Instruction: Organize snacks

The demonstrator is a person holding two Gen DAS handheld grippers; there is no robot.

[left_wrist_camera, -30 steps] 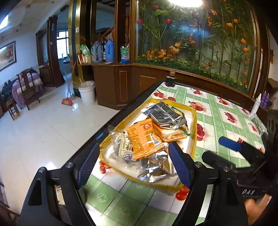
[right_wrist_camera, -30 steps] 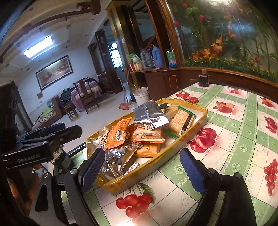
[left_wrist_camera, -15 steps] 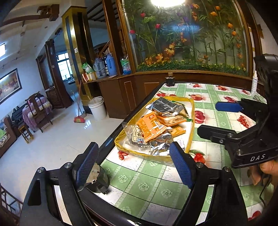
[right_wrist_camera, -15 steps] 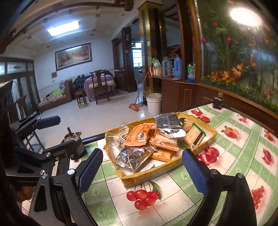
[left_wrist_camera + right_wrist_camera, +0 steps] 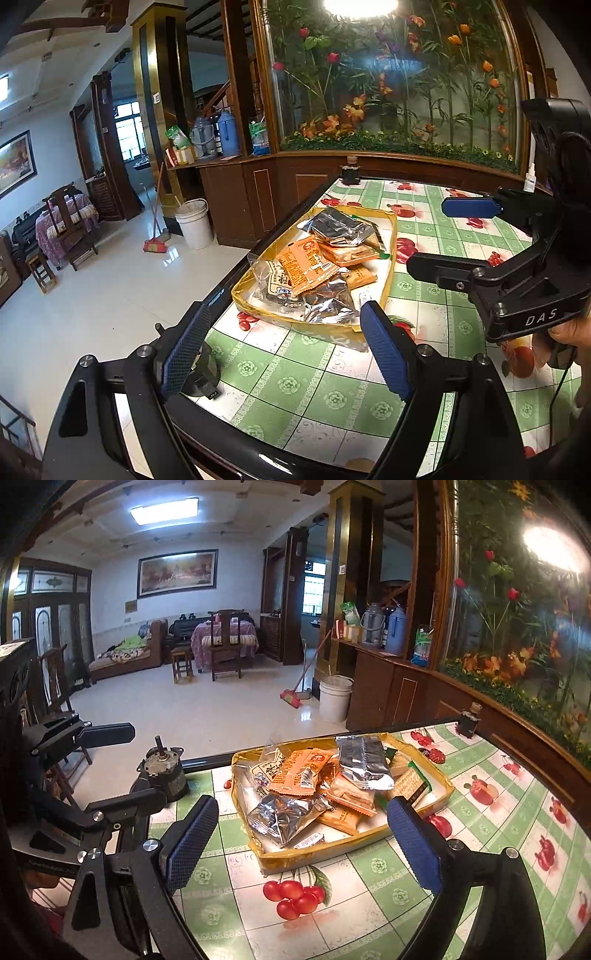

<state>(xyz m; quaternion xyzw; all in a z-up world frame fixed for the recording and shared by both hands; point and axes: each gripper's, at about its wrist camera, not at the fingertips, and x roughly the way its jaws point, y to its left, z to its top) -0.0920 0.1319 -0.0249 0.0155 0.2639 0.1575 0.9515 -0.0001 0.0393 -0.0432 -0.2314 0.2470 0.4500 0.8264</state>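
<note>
Your left claw (image 5: 284, 345) stands wide with nothing between its pads, and your right claw (image 5: 303, 843) is just as wide and bare. Ahead of both, beyond the fingertips, sits the yellow tray (image 5: 354, 849) on the checked tablecloth (image 5: 295, 384), heaped with snack packets: an orange one (image 5: 299, 768) toward the left, a silver one (image 5: 364, 762) farther right. A second ago the tray lay right between your pads; both claws have since pulled back.
</note>
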